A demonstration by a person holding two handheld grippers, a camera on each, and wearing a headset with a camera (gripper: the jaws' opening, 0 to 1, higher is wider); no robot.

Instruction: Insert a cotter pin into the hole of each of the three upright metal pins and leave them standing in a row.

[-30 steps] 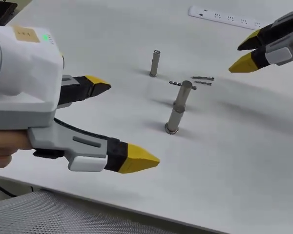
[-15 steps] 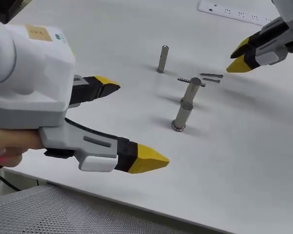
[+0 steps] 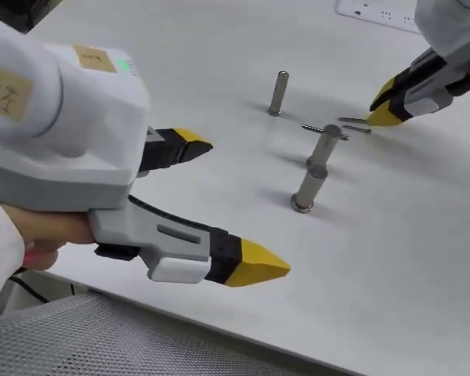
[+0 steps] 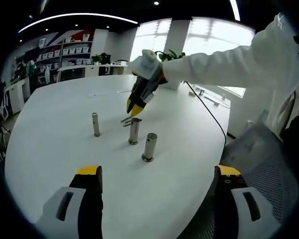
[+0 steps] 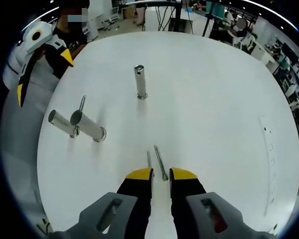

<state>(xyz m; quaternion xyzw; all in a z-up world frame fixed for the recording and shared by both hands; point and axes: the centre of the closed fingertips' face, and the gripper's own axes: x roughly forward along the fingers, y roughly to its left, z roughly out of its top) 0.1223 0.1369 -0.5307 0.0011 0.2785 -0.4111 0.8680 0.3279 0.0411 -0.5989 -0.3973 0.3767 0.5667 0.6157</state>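
Overhead, a strip light curves above the white table.

The head view looks down and forward over the worktop. The two gripper views sit low at opposite sides, facing each other; all share the three metal pins.

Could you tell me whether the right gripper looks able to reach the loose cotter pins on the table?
Probably yes: the right gripper sits right at the loose cotter pins, jaws slightly apart and pointing at them, with the upright pins off to one side.
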